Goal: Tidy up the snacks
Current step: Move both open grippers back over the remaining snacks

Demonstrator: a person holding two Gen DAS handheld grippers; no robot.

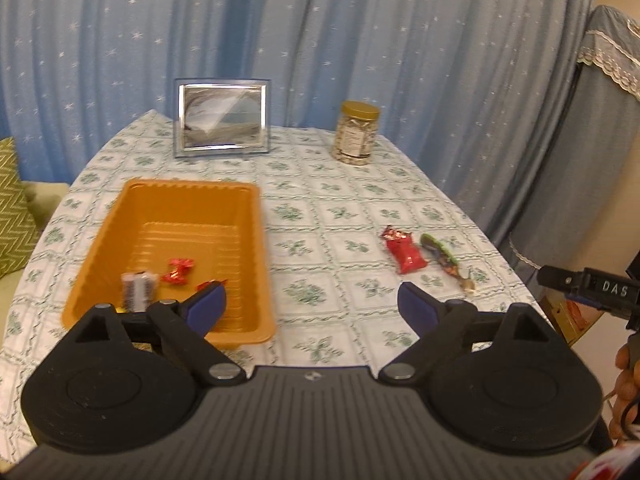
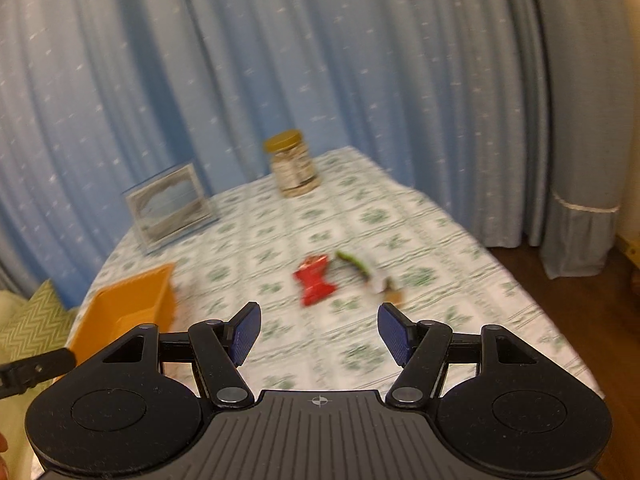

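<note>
Both grippers, left (image 1: 312, 300) and right (image 2: 319, 330), hang spread and empty as I eye the red snack (image 2: 314, 282) (beside the green one (image 2: 354, 264)), bound next for the orange tray (image 1: 248, 248).

Orange tray (image 1: 240, 216): smooth moulded plastic, showing a ribbed floor. Red wrapper (image 1: 406, 254): glossy foil, catching light. Worktop cloth (image 1: 320, 208): matt printed fabric. Jar (image 1: 356, 134): clear, gold lid shining.
</note>
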